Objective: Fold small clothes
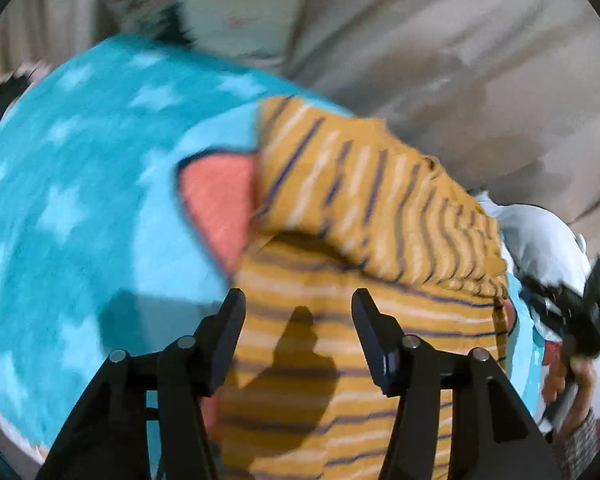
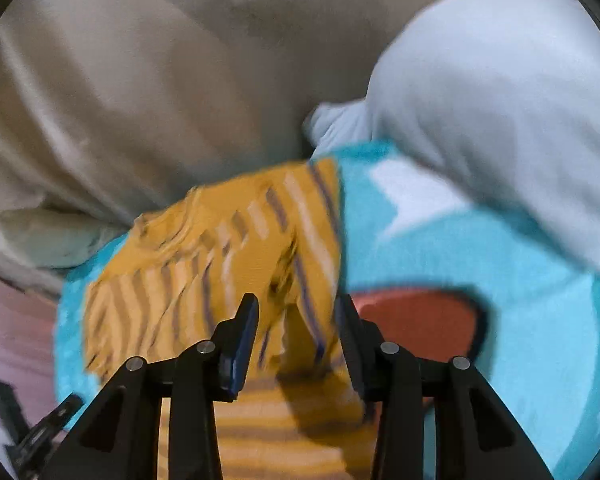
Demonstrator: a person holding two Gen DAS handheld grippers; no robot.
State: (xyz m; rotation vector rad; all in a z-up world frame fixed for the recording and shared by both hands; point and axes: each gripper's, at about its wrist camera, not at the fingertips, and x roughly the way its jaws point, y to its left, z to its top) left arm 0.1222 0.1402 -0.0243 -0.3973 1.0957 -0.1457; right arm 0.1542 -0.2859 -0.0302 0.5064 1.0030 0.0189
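Two pairs of black tongs work one mustard-yellow knit garment with white and navy stripes [image 1: 340,320], which lies on a turquoise fleece blanket printed with pale stars and a coral patch [image 1: 80,200]. The blanket covers a soft surface, probably a bed, against beige bedding [image 1: 440,60]; motion blur leaves this uncertain.

Left tongs [image 1: 298,300]: jaws apart, hanging over the flat lower layer of the striped garment and gripping nothing. Their shadow falls on the cloth between the jaws.

Right tongs [image 2: 296,312]: jaws set apart, with a raised flap of the same garment [image 2: 220,248] standing between them. Blur hides whether the pads actually pinch the cloth, so the grip cannot be told. In the left view the right tongs [image 1: 580,320] show at the frame's edge, beside a white crumpled cloth [image 1: 540,240].

The upper part of the garment is doubled over the lower, so a fold appears to be under way.

Risks: if the flap is only loosely caught, it may slip out and fall back crooked. With the left tongs not pressing down, the lower layer may drag along the fleece and bunch. A pale blue pillow-like bulk [image 2: 500,100] lies near and could snag the swing.
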